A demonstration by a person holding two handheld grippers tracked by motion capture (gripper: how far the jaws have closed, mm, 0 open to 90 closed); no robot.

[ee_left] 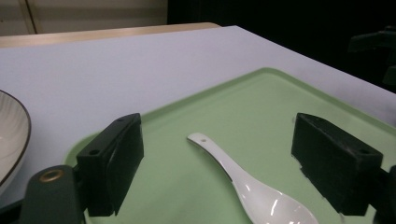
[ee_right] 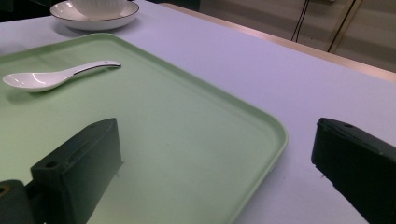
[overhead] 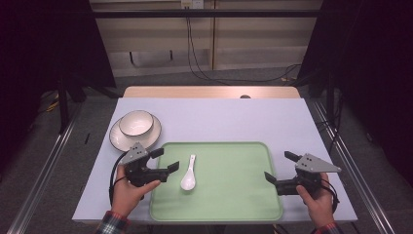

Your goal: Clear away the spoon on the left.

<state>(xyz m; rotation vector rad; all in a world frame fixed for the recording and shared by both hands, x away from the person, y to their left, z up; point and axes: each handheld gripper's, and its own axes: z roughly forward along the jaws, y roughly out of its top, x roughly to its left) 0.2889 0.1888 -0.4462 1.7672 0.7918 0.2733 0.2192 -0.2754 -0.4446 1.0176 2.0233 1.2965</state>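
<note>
A white ceramic spoon (overhead: 188,178) lies on the left part of a light green tray (overhead: 234,190), bowl end toward me. My left gripper (overhead: 165,160) hovers at the tray's left edge, open, just left of the spoon. In the left gripper view the spoon (ee_left: 261,196) lies on the tray (ee_left: 266,102) between and below the spread jaws of that gripper (ee_left: 215,128), untouched. My right gripper (overhead: 280,166) is open over the tray's right edge. In the right gripper view its jaws (ee_right: 215,135) straddle the tray's rim (ee_right: 275,135), with the spoon (ee_right: 46,79) far off.
A white bowl (overhead: 136,122) with a dark rim sits on a matching plate (overhead: 118,139) at the table's back left, beyond the tray. The table top (overhead: 229,117) is pale lilac with a wooden strip along the far edge. Cables hang behind it.
</note>
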